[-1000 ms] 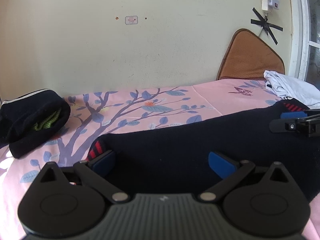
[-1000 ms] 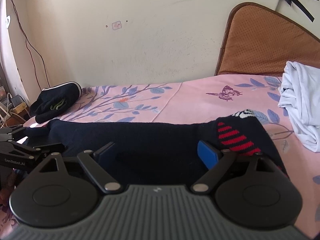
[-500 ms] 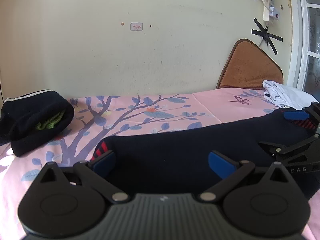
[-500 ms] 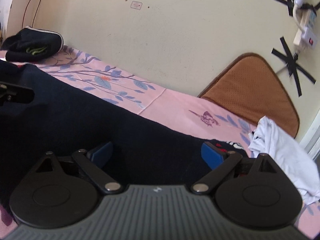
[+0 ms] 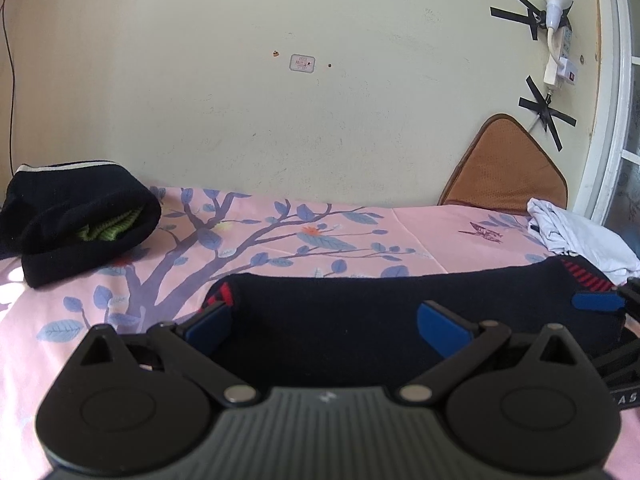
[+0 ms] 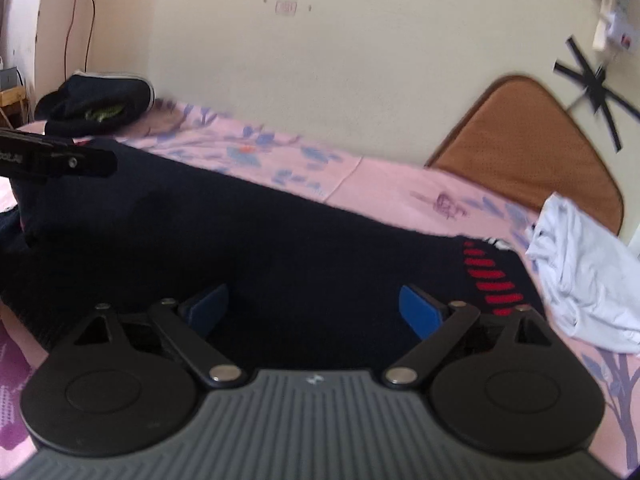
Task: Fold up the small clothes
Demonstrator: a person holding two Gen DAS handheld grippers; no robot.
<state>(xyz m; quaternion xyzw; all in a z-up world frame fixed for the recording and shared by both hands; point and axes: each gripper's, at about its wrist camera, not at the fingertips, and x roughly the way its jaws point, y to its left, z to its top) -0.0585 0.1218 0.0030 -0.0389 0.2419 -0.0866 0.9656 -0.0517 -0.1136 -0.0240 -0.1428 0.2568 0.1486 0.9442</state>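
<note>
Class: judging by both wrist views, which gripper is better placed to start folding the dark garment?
Probably the right gripper: open, by the dark garment's red-striped end. The left gripper sits mid-edge.

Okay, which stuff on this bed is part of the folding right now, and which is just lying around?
In use:
- dark garment with red stripes
- left gripper, open
- right gripper, open

Lying about:
- rolled dark garment
- white cloth
- brown cushion
- floral bedsheet

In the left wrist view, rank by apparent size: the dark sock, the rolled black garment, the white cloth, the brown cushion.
1. dark sock, nearest the camera
2. rolled black garment
3. brown cushion
4. white cloth, partly cropped, so unsure against the cushion
</note>
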